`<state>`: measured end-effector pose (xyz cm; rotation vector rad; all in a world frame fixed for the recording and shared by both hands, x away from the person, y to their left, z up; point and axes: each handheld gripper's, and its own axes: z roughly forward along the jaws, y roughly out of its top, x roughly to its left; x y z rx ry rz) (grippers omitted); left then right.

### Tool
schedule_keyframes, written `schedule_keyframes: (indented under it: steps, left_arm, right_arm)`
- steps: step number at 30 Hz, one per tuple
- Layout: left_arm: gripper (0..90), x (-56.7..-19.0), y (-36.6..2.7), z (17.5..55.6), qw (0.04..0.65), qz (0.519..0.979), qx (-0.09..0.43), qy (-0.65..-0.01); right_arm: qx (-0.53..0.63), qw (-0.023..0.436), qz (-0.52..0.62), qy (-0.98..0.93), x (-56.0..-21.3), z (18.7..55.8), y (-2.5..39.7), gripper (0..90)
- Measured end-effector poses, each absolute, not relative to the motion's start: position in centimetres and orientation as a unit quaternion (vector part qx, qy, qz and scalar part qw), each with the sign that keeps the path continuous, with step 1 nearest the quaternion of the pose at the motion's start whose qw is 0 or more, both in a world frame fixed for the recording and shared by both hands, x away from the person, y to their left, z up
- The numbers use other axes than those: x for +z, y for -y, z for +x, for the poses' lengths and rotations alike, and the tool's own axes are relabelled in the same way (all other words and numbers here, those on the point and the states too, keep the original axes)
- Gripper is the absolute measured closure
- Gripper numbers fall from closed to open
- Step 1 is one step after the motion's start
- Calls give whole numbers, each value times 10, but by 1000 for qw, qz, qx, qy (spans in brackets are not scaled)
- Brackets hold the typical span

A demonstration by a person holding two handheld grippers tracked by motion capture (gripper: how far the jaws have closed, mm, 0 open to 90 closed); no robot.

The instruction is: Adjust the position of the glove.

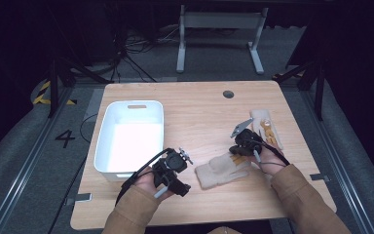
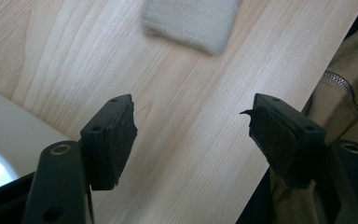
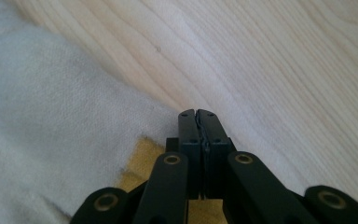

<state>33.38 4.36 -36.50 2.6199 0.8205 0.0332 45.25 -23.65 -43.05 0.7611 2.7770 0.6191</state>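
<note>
A beige work glove [image 1: 221, 169] with yellow patches lies flat on the wooden table [image 1: 199, 105], front centre. A second glove [image 1: 265, 126] of the same kind lies farther back on the right. My right gripper [image 1: 234, 150] hovers low over the near glove's finger end; in the right gripper view its jaws [image 3: 198, 113] are pressed shut with nothing visible between the tips, above the glove [image 3: 51, 116] and its yellow patch. My left gripper [image 1: 179, 184] sits left of that glove, open [image 2: 191, 105] over bare wood, with the glove's cuff [image 2: 191, 21] ahead of it.
A white plastic bin [image 1: 131, 104] stands on the table's left half, close to my left gripper, and its rim [image 2: 9, 126] appears beside the left jaw. The person's tan sleeves reach in from the front edge. A dark round grommet [image 1: 228, 94] sits near the back edge.
</note>
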Motion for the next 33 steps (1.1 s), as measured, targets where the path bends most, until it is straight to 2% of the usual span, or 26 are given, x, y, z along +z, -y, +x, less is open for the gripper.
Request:
schedule_keyframes:
  steps: [17,33]
  left_arm:
    - [316,-363,-23,349,202,942,9,-268]
    - [317,-362,-24,357,213,935,12,-282]
  right_arm:
    - [197,80,270,-939,-429,426,257,889]
    - [264,116,285,-914,-403,417,274,888]
